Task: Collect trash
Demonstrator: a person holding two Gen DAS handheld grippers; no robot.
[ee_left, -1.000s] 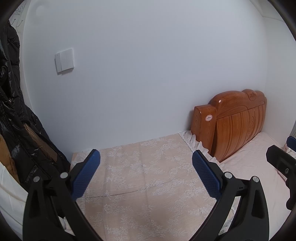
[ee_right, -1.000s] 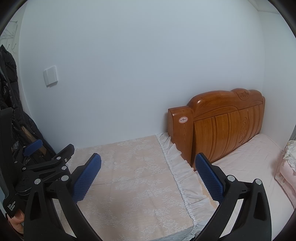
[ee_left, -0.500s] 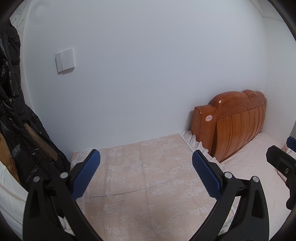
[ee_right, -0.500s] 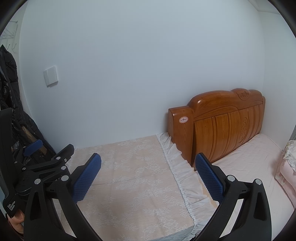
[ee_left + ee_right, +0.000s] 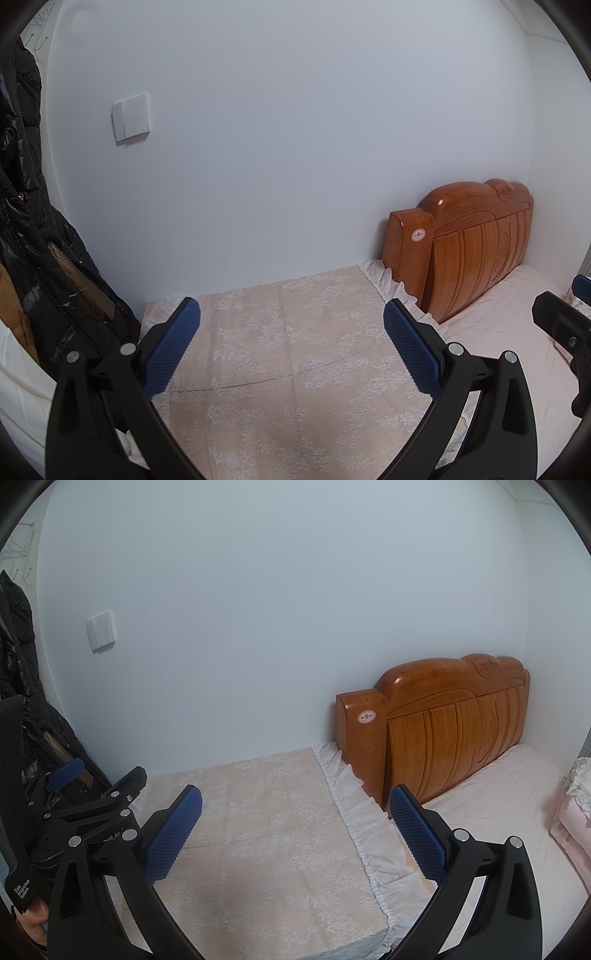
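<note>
Two tools agape, right view shows pillow (image 5: 576, 805)

Peach cloth (image 5: 295, 354) with white floral lace pattern, orange-brown grained headboard (image 5: 454, 731), pale grey wall (image 5: 258, 609), glossy black jacket (image 5: 33, 236).

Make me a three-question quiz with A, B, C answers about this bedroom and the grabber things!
1. Where is the light switch?
A. on the wall
B. on the headboard
C. on the bed

2. What colour are the pads on the left gripper?
A. red
B. blue
C. green

3. How are the right gripper's jaws?
A. shut on trash
B. shut, empty
C. open, empty

Answers: 1 A, it sits on the white wall. 2 B, both pads look blue. 3 C, wide apart with only the lace cover between.
</note>
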